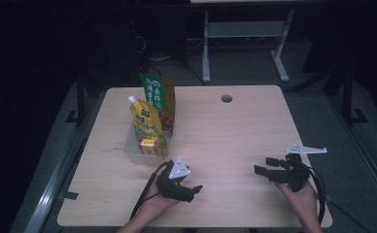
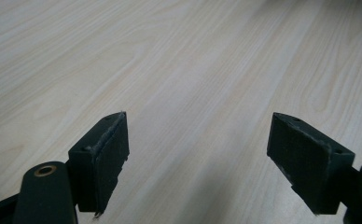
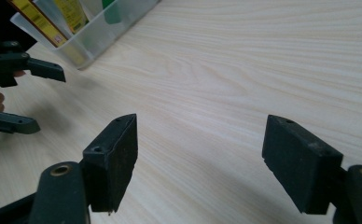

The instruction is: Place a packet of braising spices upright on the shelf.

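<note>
My left gripper (image 1: 194, 191) rests low over the table's near left part, held by a hand, jaws pointing right. In the left gripper view the gripper (image 2: 198, 140) is open, with bare wood between its jaws. My right gripper (image 1: 265, 165) is at the near right and points left toward the other. It is open too (image 3: 200, 140) and holds nothing. The right gripper view also catches the left gripper (image 3: 30, 95) farther off, open, and the clear bin (image 3: 93, 42) behind it.
A clear plastic bin (image 1: 130, 148) stands at the table's left. It holds a yellow spout pouch (image 1: 146, 124), a green and red snack bag (image 1: 158, 97) and a small yellow box (image 1: 148, 144). A cable hole (image 1: 227, 98) is near the far edge of the light wood table (image 1: 235, 126).
</note>
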Demonstrator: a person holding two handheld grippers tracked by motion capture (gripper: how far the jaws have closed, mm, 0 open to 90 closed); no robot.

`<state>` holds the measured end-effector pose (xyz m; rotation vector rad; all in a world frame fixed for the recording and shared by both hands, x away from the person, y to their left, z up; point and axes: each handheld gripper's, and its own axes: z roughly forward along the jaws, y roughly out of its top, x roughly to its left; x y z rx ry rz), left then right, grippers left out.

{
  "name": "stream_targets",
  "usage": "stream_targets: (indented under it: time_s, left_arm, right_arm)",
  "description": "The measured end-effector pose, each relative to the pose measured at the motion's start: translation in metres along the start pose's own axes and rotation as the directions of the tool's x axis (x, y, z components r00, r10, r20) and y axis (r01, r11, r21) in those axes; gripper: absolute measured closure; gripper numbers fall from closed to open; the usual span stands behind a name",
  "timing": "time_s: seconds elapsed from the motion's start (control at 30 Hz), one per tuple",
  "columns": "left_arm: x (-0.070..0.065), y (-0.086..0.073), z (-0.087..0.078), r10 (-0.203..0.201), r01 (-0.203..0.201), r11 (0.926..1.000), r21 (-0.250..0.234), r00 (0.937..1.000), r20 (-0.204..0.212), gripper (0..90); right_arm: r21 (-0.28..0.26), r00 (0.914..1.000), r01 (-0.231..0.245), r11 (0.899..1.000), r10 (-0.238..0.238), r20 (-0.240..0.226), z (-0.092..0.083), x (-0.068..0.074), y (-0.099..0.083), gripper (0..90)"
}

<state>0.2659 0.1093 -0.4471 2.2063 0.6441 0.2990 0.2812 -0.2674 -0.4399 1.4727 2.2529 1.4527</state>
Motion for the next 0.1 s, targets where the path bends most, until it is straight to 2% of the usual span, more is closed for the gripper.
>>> stream_targets:
  time_s: [0.1]
  left_arm:
    - [-0.001, -0.0003, 0.0004, 0.016, -0.016, 0.9998, 0.007, 0.9999, 0.006, 20.3]
  right_arm:
    - [-0.027, 0.9999, 0.012, 1.0, -0.012, 0.0, -0.0037, 0.0052, 0.0005, 25.6]
